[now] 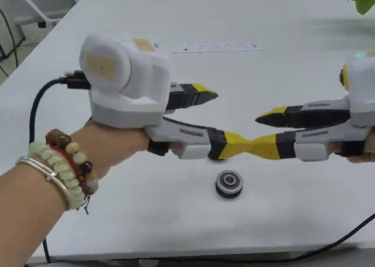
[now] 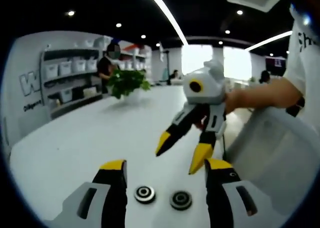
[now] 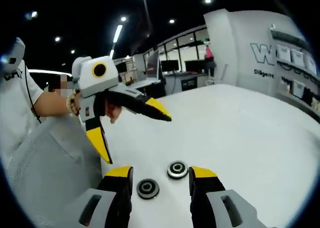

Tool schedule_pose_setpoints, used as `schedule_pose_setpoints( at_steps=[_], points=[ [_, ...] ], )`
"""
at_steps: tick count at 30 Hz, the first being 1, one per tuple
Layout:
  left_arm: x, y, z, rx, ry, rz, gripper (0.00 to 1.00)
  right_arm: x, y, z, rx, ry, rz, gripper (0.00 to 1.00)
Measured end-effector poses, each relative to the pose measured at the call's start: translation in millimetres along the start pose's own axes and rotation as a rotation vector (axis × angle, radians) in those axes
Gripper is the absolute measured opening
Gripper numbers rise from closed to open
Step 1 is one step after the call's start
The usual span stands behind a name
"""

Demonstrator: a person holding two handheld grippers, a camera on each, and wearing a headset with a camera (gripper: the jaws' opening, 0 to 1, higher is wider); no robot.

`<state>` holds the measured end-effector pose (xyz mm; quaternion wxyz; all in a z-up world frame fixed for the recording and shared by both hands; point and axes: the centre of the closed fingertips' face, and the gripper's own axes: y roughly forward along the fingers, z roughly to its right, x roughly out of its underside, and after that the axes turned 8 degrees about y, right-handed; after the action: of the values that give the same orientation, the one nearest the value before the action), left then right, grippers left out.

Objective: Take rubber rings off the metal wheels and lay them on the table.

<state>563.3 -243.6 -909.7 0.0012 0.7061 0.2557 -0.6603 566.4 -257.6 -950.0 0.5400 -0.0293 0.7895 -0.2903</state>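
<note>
Wheel [image 1: 229, 183] plus second wheel [image 2: 144, 194] alongside

There are two grippers, the left gripper [image 1: 233, 119] and the right gripper [image 1: 253, 132], and each has two jaws with yellow tips. On the one white table [image 1: 281, 68] lie two wheels, a nearer wheel [image 3: 148, 188] and a farther wheel [image 3: 177, 169], together with one printed paper strip [image 1: 222, 47] and one leafy plant [image 2: 127, 83]. Two black cables can be counted, a first cable [image 1: 36, 112] at the left gripper and a second cable [image 1: 345, 235] at the table's near edge, and the left wrist carries at least three bracelets [image 1: 58, 167].
</note>
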Motion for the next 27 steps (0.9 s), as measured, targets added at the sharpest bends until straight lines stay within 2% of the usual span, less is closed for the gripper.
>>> schedule_pose_setpoints(
  at_steps=[1, 4, 7, 11, 12, 14, 15, 17, 22, 25, 27],
  points=[
    [5.8, 0.6, 3.6, 0.014, -0.008, -0.009, 0.64, 8.9, 3.9, -3.4, -0.009, -0.012, -0.043, 0.42],
    [20.0, 0.6, 7.4, 0.024, 0.008, -0.058, 0.63, 25.8, 13.2, -12.8, -0.041, -0.03, -0.108, 0.41],
    [27.9, 2.3, 10.0, 0.021, 0.009, -0.079, 0.62, 44.4, 17.8, -12.5, -0.03, -0.072, -0.203, 0.41],
    [40.8, 8.1, 22.1, 0.062, 0.026, -0.119, 0.58, 53.4, 23.5, -18.0, -0.053, -0.066, -0.226, 0.4],
    [47.7, 9.6, 26.1, 0.086, 0.031, -0.142, 0.57, 57.7, 24.8, -18.4, -0.056, -0.069, -0.241, 0.39],
    [56.4, 12.4, 28.9, 0.088, 0.04, -0.169, 0.56, 65.2, 26.6, -18.9, -0.063, -0.081, -0.274, 0.39],
    [62.5, 14.8, 31.3, 0.089, 0.041, -0.185, 0.56, 67.0, 27.4, -19.6, -0.066, -0.083, -0.283, 0.39],
    [72.6, 15.9, 37.3, 0.125, 0.069, -0.225, 0.55, 69.6, 28.6, -21.6, -0.077, -0.063, -0.286, 0.39],
    [80.2, 18.7, 42.1, 0.139, 0.05, -0.223, 0.46, 74.1, 30.0, -21.5, -0.089, -0.048, -0.293, 0.36],
    [78.8, 20.2, 42.8, 0.139, 0.034, -0.21, 0.44, 74.5, 30.7, -20.8, -0.089, -0.059, -0.294, 0.35],
    [76.4, 21.9, 39.2, 0.119, 0.016, -0.19, 0.41, 74.8, 30.9, -20.9, -0.089, -0.065, -0.295, 0.33]
  ],
)
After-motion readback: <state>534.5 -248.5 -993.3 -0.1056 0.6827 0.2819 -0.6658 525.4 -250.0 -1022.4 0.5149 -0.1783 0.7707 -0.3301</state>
